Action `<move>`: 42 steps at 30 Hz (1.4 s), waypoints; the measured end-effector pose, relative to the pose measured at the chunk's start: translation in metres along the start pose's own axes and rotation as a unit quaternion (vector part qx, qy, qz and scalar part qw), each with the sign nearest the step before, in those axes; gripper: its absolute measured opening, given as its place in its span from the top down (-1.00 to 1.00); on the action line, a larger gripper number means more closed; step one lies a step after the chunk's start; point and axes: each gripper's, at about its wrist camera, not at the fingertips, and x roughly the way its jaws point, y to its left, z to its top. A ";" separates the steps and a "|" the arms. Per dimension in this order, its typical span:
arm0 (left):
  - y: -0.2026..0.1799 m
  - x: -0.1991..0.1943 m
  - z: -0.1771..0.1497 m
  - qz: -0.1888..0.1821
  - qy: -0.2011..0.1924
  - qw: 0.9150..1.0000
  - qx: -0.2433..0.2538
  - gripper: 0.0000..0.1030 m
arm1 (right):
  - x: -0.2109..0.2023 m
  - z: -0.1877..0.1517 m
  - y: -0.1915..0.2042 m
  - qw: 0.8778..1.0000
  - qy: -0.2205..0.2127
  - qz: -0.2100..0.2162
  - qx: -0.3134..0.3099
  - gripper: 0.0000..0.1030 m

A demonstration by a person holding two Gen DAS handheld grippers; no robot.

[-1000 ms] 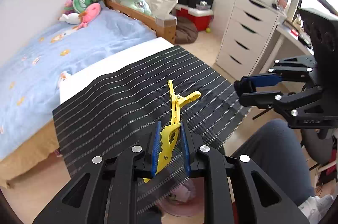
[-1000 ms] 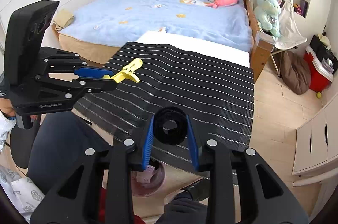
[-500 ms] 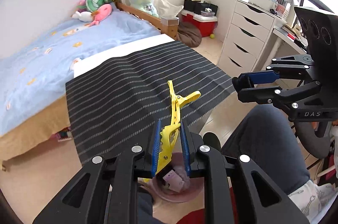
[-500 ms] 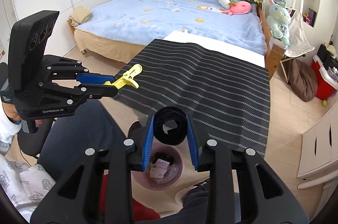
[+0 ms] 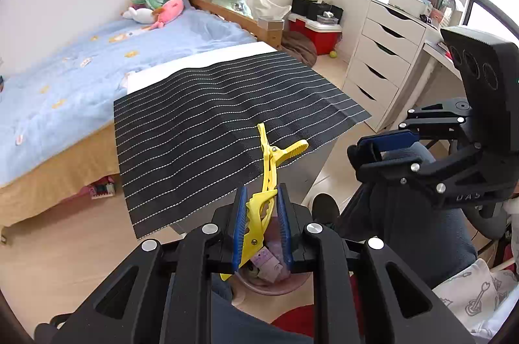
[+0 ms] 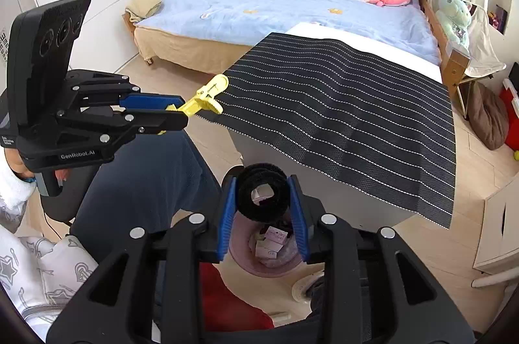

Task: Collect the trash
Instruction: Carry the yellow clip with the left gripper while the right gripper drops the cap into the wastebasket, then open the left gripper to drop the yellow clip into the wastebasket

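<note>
My left gripper (image 5: 259,207) is shut on a yellow plastic clip (image 5: 267,178), held above a pink waste bin (image 5: 272,282) on the floor. The clip also shows in the right wrist view (image 6: 206,97), sticking out of the left gripper (image 6: 176,112). My right gripper (image 6: 263,201) is shut on a black fuzzy hair tie (image 6: 263,196), also above the pink bin (image 6: 259,263), which holds paper scraps. The right gripper shows in the left wrist view (image 5: 373,149).
A table covered by a black striped cloth (image 5: 220,116) stands just ahead of the bin. A blue bed (image 6: 292,6) lies behind it. White drawers (image 5: 382,65) stand at the right. The person's legs (image 6: 146,175) and a black shoe (image 5: 324,207) are beside the bin.
Both grippers have pulled back from the table and now hang over the pink bin, still holding the clip and the hair tie.
</note>
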 end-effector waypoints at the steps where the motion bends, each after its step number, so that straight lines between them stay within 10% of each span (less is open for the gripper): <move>1: 0.001 0.000 0.000 0.000 0.000 1.000 -0.001 0.64 | 0.002 0.000 0.000 1.000 0.003 0.000 0.000 0.02; 3: 0.002 0.001 -0.001 -0.001 0.000 1.000 -0.001 0.64 | 0.004 -0.002 -0.001 1.000 0.004 -0.006 0.002 -0.57; 6: 0.001 0.001 -0.001 -0.002 0.002 1.000 -0.001 0.64 | 0.005 -0.003 -0.005 1.000 0.005 -0.011 0.010 -0.82; 32: -0.027 0.013 0.001 -0.030 0.029 0.998 0.037 0.63 | -0.042 -0.011 -0.039 0.993 -0.045 -0.081 0.075 -0.92; 34: -0.028 0.015 0.001 -0.033 0.030 0.998 0.040 0.48 | -0.042 -0.011 -0.041 0.993 -0.045 -0.081 0.078 -0.92; 37: -0.027 0.016 0.000 -0.034 0.023 0.999 0.034 -0.66 | -0.042 -0.011 -0.044 0.992 -0.045 -0.081 0.081 -0.92; 42: -0.020 0.020 -0.002 -0.012 0.023 1.000 0.014 -0.82 | -0.042 -0.013 -0.047 0.992 -0.046 -0.080 0.089 -0.93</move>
